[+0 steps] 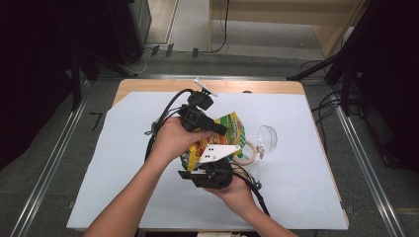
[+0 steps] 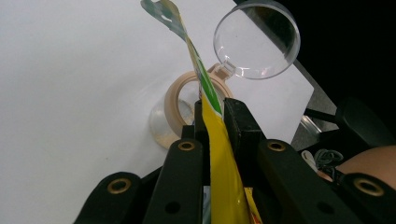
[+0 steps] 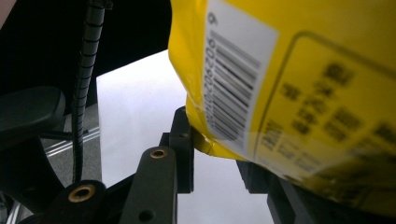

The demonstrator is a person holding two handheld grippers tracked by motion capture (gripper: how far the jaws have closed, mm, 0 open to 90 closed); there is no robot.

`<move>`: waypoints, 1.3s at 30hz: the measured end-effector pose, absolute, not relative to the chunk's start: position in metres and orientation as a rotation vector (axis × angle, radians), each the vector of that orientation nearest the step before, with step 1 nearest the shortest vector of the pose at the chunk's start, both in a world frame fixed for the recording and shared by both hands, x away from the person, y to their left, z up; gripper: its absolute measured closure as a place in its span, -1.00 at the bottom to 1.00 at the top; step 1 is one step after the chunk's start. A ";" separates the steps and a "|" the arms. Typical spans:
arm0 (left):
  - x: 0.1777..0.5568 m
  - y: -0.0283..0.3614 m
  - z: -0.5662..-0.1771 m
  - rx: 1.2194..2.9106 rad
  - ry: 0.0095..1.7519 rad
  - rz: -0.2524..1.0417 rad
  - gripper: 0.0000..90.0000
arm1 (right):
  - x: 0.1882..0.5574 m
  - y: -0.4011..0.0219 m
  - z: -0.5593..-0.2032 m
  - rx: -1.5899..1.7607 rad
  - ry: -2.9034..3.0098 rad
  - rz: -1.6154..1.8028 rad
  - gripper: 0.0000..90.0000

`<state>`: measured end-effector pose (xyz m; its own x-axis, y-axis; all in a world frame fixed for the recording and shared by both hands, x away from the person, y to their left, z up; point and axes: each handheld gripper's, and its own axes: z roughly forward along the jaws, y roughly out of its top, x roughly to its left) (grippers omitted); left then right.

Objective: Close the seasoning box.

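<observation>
Yellow snack bag (image 1: 232, 129) pinched by both tools above the surface (image 1: 123, 163).
Left tool (image 2: 214, 112) clamps the seam at 12 o'clock, right tool (image 3: 215, 154) the bottom corner; pull apart evenly.

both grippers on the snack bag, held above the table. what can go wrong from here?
1. The left gripper pinches only the thin edge of the yellow bag; if the two pull apart, the film could slip or tear.
2. The right gripper grips a bottom corner, so the hold may be weak.
3. The clear cup and tape roll lie right beside the bag; a swing could knock them.
</observation>
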<state>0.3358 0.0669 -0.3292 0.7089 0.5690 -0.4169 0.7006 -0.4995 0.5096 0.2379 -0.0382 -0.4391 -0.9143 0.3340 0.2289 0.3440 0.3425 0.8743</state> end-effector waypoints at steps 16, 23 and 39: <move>0.339 0.065 -0.329 2.263 0.962 -0.263 0.87 | 0.239 -0.039 -0.438 -0.631 -2.521 -1.691 0.60; 0.339 0.063 -0.326 2.282 0.963 -0.262 0.88 | 0.240 -0.038 -0.438 -0.638 -2.494 -1.712 0.61; 0.339 0.060 -0.322 2.282 0.973 -0.225 0.88 | 0.242 -0.037 -0.436 -0.654 -2.514 -1.723 0.61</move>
